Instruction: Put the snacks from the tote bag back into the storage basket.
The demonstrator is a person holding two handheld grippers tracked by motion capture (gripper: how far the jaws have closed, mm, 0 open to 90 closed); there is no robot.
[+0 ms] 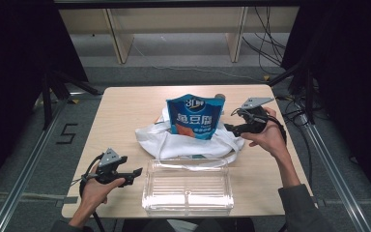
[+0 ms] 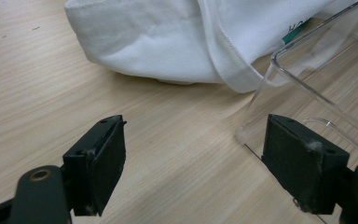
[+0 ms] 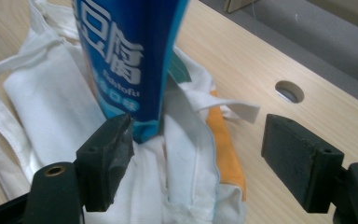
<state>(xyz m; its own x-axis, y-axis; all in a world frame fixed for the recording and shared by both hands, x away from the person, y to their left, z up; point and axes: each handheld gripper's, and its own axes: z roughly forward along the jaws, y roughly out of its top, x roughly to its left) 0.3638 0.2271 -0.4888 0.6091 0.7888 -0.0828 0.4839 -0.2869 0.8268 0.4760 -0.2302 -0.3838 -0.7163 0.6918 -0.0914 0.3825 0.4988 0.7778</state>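
Note:
A blue snack bag [image 1: 194, 116] stands upright in a white cloth tote [image 1: 188, 145] at the table's middle. My right gripper [image 1: 228, 128] is at the tote's right side, pointing left at it, open. In the right gripper view the blue bag [image 3: 126, 56] and the tote's folds [image 3: 186, 154] lie between the wide jaws of the gripper [image 3: 198, 154], with neither pad pressing on them. An orange item [image 3: 226, 140] shows inside the tote. My left gripper [image 1: 137, 173] is at the front left, open, with only bare wood between its jaws [image 2: 196, 154].
A clear plastic container [image 1: 188, 186] sits at the front edge, its left corner [image 2: 279, 74] just beyond my left gripper's right jaw. The tote's edge [image 2: 168, 42] lies ahead of it. A round hole [image 3: 289, 91] is in the wooden table [image 1: 125, 111].

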